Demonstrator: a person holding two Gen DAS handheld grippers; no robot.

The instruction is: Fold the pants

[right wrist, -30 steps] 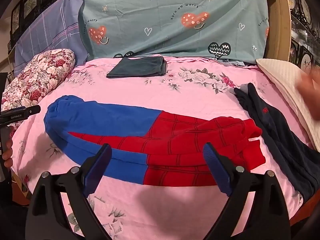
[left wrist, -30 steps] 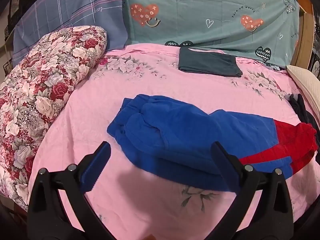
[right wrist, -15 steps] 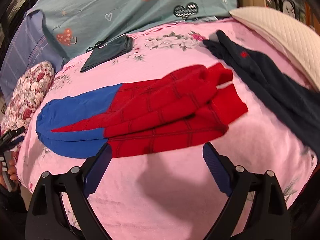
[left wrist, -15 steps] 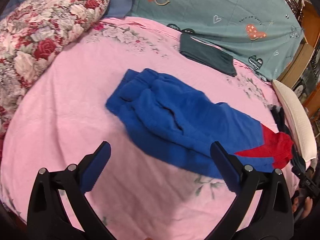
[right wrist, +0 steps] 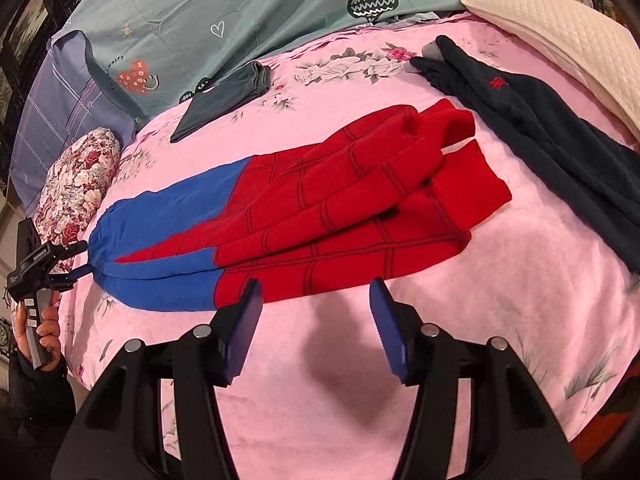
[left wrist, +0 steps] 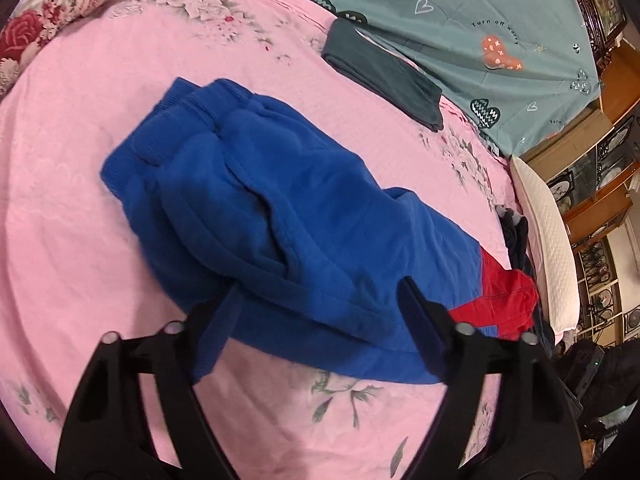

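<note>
Here the left gripper straddles the near edge of the blue-and-red fleece pants at their blue waist end; its jaws have just been closing, fabric between them, pads not visibly pressing yet. The right gripper, jaws also just narrowed but with nothing between them, hovers just short of the red leg part. The pants lie on the pink floral bedsheet, long axis left to right, one gripper near each end

Both hand-held grippers dropped nearer the pants, jaws narrowing.
</note>
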